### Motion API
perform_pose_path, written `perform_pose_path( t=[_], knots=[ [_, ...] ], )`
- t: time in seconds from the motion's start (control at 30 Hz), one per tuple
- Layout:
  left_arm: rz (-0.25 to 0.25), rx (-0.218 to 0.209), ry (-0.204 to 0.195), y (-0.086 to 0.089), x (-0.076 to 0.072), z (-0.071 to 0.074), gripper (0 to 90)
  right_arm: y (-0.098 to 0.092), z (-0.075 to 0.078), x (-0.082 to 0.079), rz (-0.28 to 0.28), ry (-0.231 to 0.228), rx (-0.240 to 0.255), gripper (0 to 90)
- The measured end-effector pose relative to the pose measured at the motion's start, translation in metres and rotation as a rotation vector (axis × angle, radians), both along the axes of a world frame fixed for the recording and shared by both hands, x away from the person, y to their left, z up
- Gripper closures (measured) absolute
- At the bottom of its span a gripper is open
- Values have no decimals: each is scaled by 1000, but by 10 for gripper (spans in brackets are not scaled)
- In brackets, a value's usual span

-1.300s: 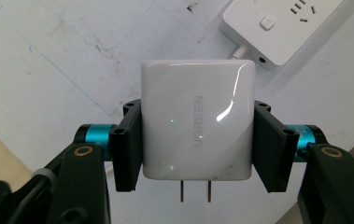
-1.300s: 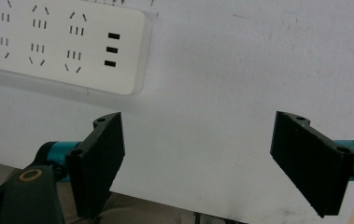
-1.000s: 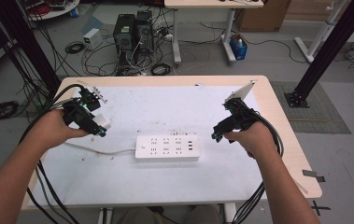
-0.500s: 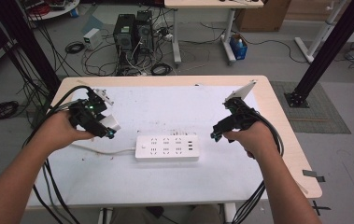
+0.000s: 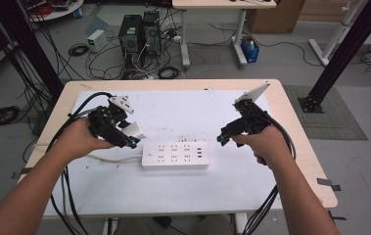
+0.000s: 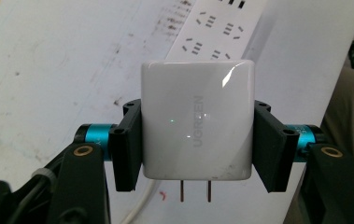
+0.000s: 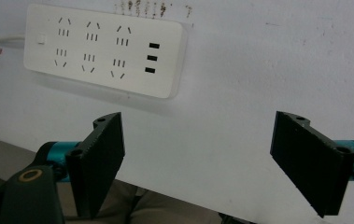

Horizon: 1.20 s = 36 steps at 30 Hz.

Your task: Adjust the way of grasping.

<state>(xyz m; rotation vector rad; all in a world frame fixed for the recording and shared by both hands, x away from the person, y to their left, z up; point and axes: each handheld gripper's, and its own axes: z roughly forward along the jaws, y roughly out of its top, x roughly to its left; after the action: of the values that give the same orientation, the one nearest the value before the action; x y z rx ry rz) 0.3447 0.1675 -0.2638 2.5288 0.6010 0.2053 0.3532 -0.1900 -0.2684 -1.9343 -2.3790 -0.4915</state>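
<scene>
A white power strip lies in the middle of the table, with several sockets and three USB ports; it also appears as the strip in the right gripper view and the strip in the left gripper view. My left gripper is shut on a white charger plug, its two prongs pointing out of the lower edge. The charger hangs just left of the strip's left end, above the table. My right gripper stands open and empty, to the right of the strip.
The strip's white cord runs left across the white table sheet. Black cables trail from both grippers over the table's near edge. Computers and loose wires sit on the floor beyond the far edge.
My left gripper has carried the charger to the right, toward the power strip's left end. The right gripper has stayed where it was.
</scene>
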Motion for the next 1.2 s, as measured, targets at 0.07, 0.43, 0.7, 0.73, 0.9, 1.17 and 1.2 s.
perform_pose_path(
  t=[0.07,0.43,0.7,0.73,0.9,1.17,1.2],
  knots=[
    [-18,-15,-5,-3,-1,-1,426,1,0,0,1,3,2,172],
    [-95,-142,-51,-7,-3,-5,426,4,3,0,14,-1,55,172],
    [-154,-208,-92,-13,-5,-12,426,7,2,1,20,2,134,172],
    [-161,-203,-96,-14,-5,-12,427,8,1,1,21,1,149,172],
    [-188,-229,-91,-18,-4,-15,426,10,1,2,21,24,211,172],
    [-212,-230,-67,-26,-2,-20,427,21,0,5,57,63,341,172],
    [-212,-234,-61,-27,-2,-20,427,24,0,5,61,63,349,173]
  ],
)
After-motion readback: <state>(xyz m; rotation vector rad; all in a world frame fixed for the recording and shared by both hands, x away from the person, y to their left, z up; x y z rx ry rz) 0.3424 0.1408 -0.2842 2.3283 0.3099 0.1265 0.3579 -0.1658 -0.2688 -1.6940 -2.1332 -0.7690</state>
